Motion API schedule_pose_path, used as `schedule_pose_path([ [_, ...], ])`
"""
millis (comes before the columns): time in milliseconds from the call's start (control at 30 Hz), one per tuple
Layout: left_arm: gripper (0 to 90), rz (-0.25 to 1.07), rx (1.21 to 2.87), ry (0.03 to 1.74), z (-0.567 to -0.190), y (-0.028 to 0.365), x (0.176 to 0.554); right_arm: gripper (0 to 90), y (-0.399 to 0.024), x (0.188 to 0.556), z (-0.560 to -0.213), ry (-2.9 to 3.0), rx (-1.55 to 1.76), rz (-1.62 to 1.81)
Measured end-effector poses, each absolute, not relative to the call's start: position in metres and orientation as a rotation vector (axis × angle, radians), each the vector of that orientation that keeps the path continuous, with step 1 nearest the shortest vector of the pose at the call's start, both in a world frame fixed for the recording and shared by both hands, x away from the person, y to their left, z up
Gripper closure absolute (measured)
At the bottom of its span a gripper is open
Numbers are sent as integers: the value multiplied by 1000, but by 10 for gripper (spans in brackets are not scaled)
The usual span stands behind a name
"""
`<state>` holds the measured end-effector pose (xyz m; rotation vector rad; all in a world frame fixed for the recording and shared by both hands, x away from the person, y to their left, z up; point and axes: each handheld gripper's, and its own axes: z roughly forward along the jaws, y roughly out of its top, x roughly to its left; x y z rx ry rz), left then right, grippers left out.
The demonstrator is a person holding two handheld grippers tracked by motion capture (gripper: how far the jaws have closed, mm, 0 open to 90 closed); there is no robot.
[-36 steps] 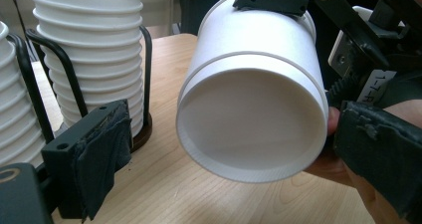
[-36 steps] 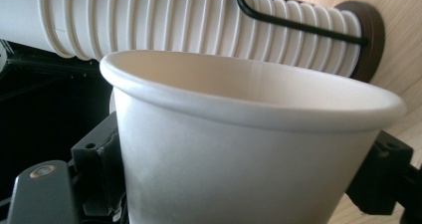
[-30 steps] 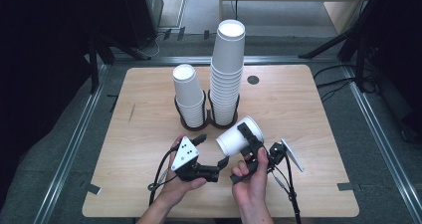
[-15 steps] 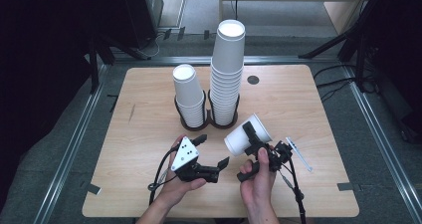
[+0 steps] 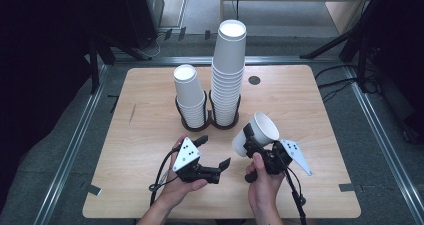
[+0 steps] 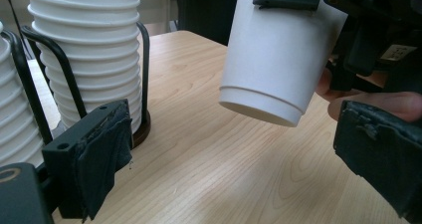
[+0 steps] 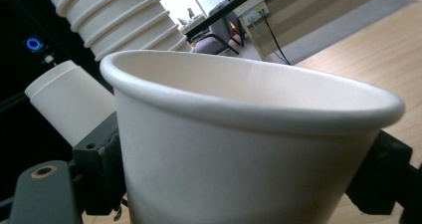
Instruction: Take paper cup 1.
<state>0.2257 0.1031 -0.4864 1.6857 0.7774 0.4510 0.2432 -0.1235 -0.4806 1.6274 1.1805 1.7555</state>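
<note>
A single white paper cup [image 5: 257, 133] sits off the table, pinched by the right tool [image 5: 250, 141], whose two black jaws press on opposite sides of the cup's wall. The cup is tilted, its open mouth turned up and away from the person toward the far right, its base toward the left tool. In the right gripper view the cup's rolled rim [image 7: 249, 102] spans the frame with a jaw pad hard against each side. In the left gripper view the cup's base [image 6: 263, 107] hangs above the wood, clear of it.

The left tool [image 5: 212, 152] rests low over the table just left of the cup, its jaws spread with nothing between them; the cup's base lies beyond and between the two pads without touching either. A hand [image 5: 177, 190] holds this tool from below, and the other hand [image 5: 262, 185] grips the right one.

Beyond both tools, near the middle of the table [image 5: 150, 135], two stacks of white cups stand upright in a black wire holder [image 5: 210, 124]: a short stack [image 5: 189, 95] on the left and a tall stack [image 5: 227, 70] just beside it.
</note>
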Motion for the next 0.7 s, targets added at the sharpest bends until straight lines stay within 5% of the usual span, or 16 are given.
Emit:
schedule_pose_path([
  [700, 23, 448, 1692, 788, -488, 103, 227, 144, -131, 240, -470, 1262, 1390, 1605],
])
